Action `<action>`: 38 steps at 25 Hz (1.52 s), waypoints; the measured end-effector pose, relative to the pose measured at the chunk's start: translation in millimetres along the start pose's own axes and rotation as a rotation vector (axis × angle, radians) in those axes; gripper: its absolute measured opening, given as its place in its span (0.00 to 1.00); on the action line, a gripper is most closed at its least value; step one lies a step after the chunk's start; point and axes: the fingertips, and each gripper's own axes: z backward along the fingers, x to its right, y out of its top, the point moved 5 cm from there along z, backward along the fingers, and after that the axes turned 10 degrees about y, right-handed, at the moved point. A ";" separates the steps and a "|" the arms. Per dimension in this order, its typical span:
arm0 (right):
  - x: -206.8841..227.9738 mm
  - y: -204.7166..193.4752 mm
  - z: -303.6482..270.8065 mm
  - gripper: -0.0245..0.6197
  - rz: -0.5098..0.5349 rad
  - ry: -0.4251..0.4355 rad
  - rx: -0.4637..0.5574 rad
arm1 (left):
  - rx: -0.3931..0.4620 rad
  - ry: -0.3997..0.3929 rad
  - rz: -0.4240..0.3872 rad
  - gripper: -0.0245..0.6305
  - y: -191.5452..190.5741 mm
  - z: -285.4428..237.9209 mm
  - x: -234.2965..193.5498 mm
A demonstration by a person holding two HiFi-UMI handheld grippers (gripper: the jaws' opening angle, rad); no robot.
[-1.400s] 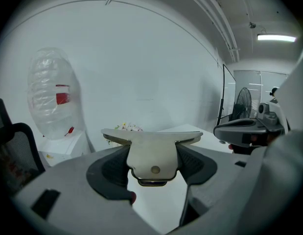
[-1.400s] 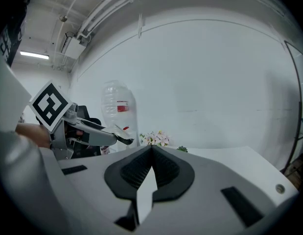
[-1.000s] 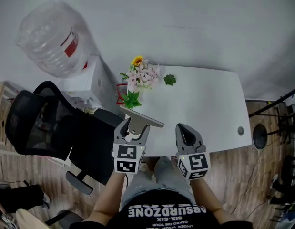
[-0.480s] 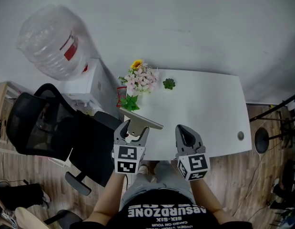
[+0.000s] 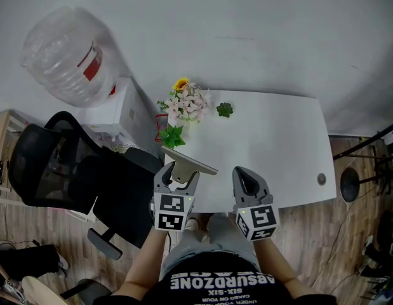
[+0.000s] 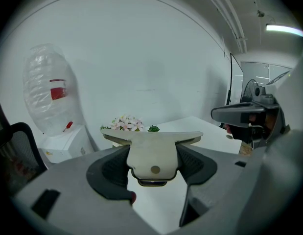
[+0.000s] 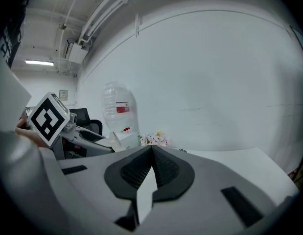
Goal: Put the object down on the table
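My left gripper (image 5: 177, 178) (image 6: 152, 161) is shut on a flat metal squeegee-like tool (image 5: 187, 162) (image 6: 152, 151), a beige plate with a wide blade across its far end. It hangs over the near left edge of the white table (image 5: 279, 151). My right gripper (image 5: 246, 182) (image 7: 151, 173) is shut with nothing between its jaws, held above the table's near edge to the right of the tool.
A bunch of flowers (image 5: 185, 100) and a small green plant (image 5: 224, 110) stand at the table's far left. A black office chair (image 5: 69, 170) and a water dispenser with a large bottle (image 5: 63, 53) are to the left. A cable hole (image 5: 321, 178) marks the table's right end.
The view has shifted slightly; both grippers stay in nearly the same place, the left still holding the tool.
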 end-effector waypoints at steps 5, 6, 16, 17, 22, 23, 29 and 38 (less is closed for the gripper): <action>-1.5 -2.3 -0.2 0.04 -0.003 0.002 -0.007 | -0.019 -0.006 -0.003 0.48 -5.6 -2.5 1.2; -1.3 -3.2 -0.8 0.04 -0.004 0.002 -0.009 | -0.023 -0.007 -0.005 0.48 -7.0 -3.6 1.2; 2.2 -9.0 -4.1 0.03 -0.015 0.003 -0.027 | -0.061 -0.016 -0.012 0.48 -17.5 -14.1 3.6; 2.7 -9.4 -4.6 0.04 -0.017 0.004 -0.029 | -0.065 -0.017 -0.012 0.48 -18.6 -15.2 3.6; 4.8 -10.2 -9.2 0.04 -0.024 0.009 -0.035 | -0.085 -0.018 -0.014 0.48 -23.4 -21.2 3.2; 4.9 -10.6 -10.2 0.04 -0.025 0.010 -0.036 | -0.089 -0.019 -0.014 0.48 -24.5 -22.2 3.2; 5.9 -11.1 -16.5 0.04 -0.037 0.020 -0.041 | -0.111 -0.026 -0.015 0.48 -30.6 -27.2 3.8; 7.5 -12.9 -23.2 0.04 -0.036 0.035 -0.049 | -0.112 -0.046 -0.023 0.48 -42.5 -39.0 5.9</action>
